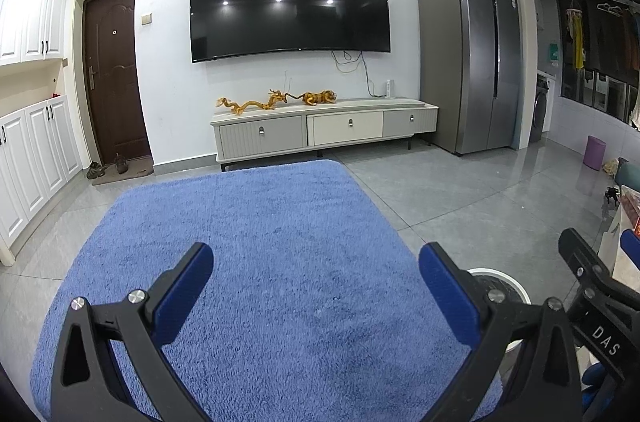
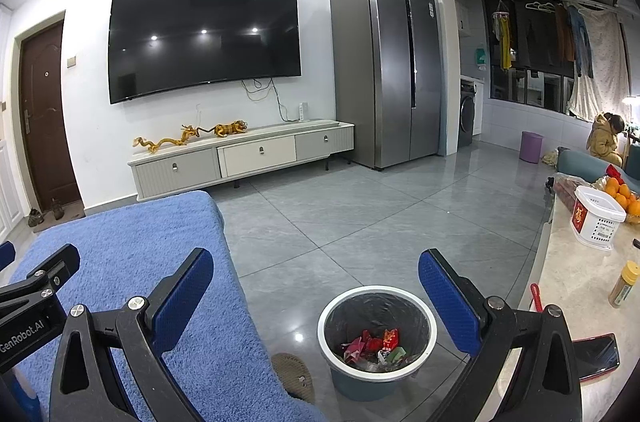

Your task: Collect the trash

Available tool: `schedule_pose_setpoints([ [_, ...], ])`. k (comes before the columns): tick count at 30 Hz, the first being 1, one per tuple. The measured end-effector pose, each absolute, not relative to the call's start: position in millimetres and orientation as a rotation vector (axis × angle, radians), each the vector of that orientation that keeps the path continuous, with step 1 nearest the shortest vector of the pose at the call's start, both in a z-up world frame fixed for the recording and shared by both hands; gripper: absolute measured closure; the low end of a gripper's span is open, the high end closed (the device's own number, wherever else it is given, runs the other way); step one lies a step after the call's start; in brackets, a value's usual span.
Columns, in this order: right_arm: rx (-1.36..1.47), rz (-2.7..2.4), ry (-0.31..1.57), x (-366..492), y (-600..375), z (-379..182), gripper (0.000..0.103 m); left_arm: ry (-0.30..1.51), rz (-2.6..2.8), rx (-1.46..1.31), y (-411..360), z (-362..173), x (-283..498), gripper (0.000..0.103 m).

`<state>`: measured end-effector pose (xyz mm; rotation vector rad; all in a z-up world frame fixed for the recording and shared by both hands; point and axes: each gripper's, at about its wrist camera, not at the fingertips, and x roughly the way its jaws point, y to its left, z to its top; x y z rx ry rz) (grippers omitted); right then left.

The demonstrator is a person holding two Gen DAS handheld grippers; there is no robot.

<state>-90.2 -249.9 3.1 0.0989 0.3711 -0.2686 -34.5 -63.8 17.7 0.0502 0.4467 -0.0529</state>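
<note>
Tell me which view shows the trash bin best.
The right wrist view: the bin sits whole on the floor, lined, with wrappers inside. The left wrist view shows only a sliver of its rim behind the gripper.

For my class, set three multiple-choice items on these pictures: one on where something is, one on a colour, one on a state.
1. Where does the trash bin stand?
A on the rug
B on the tiled floor beside the rug
C on the counter

2. What colour is the rug?
A blue
B green
C red

3. How are the right gripper and left gripper?
A both shut on wrappers
B one open, one shut
C both open, holding nothing

Answers: 1 B, grey tiles surround the bin; 2 A, its pile is blue in both views; 3 C, the fingers stand wide apart with nothing between them.
</note>
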Motion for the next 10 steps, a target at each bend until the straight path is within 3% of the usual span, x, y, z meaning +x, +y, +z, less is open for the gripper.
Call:
schedule_pose_setpoints([
  [10, 0.099, -0.27, 0.371, -90.8, -249.8, 3.1, 0.0, 0.461, -0.057, 0.046, -61.9, 16.6, -31.3, 0.0],
])
